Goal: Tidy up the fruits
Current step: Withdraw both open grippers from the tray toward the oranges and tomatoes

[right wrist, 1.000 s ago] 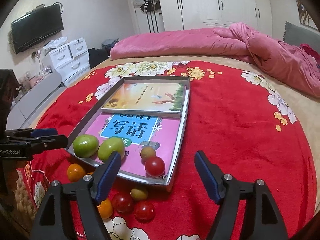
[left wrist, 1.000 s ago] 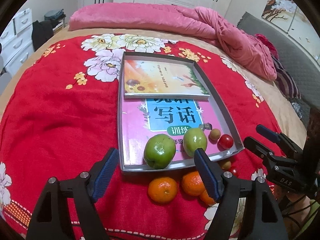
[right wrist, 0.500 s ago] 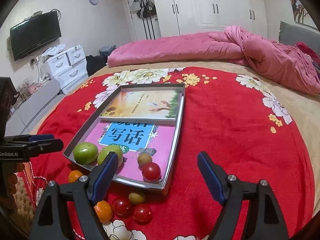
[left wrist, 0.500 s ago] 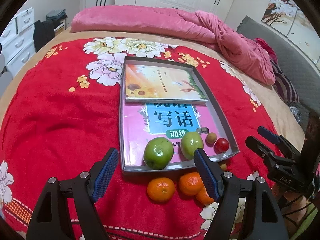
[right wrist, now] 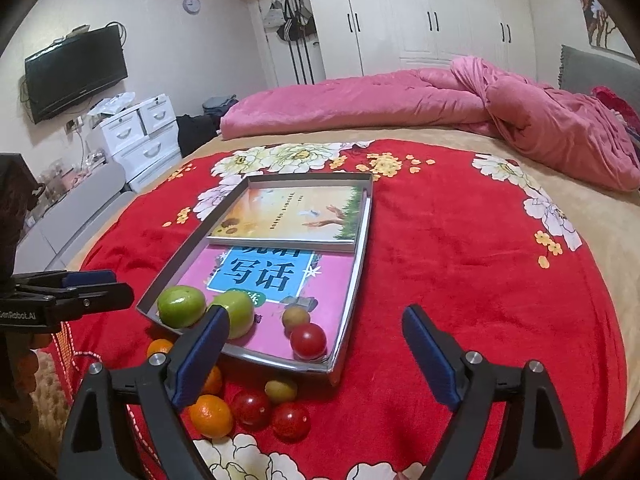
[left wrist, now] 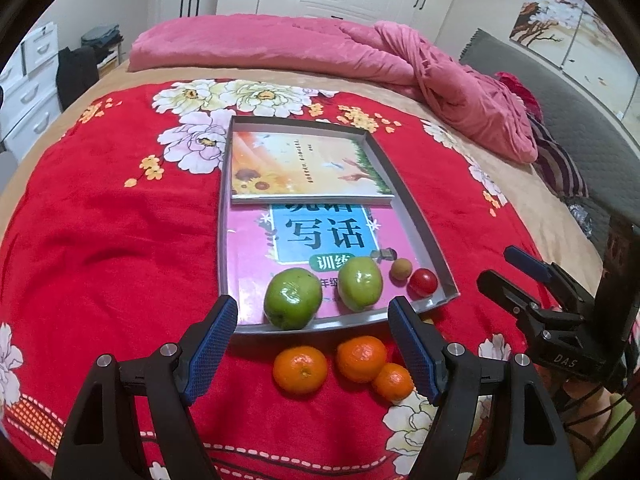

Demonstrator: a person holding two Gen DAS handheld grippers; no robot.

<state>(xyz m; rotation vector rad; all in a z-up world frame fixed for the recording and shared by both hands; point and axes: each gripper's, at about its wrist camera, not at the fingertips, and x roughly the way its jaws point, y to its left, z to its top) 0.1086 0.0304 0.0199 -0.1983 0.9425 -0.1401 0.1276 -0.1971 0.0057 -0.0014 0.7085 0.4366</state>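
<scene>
A grey tray [left wrist: 424, 236] lies on the red floral blanket and holds two books, two green apples [left wrist: 293, 297] [left wrist: 360, 283], a small brown fruit [left wrist: 401, 269] and a red tomato [left wrist: 423, 281]. Three oranges [left wrist: 300, 369] lie on the blanket in front of the tray. In the right wrist view, two red tomatoes [right wrist: 251, 408], a yellowish fruit [right wrist: 281, 390] and oranges [right wrist: 211, 415] lie before the tray [right wrist: 356, 280]. My left gripper [left wrist: 312, 350] is open and empty above the oranges. My right gripper [right wrist: 316, 360] is open and empty near the tray's near corner.
A rumpled pink duvet [left wrist: 360, 52] lies across the far side of the bed. White drawers [right wrist: 140, 136] and a wall television [right wrist: 76, 72] stand to the left. The right gripper shows at the right of the left wrist view [left wrist: 520, 276].
Both grippers have drawn back and risen a little, so the tray and fruit sit farther off in view. The fruit has not moved.
</scene>
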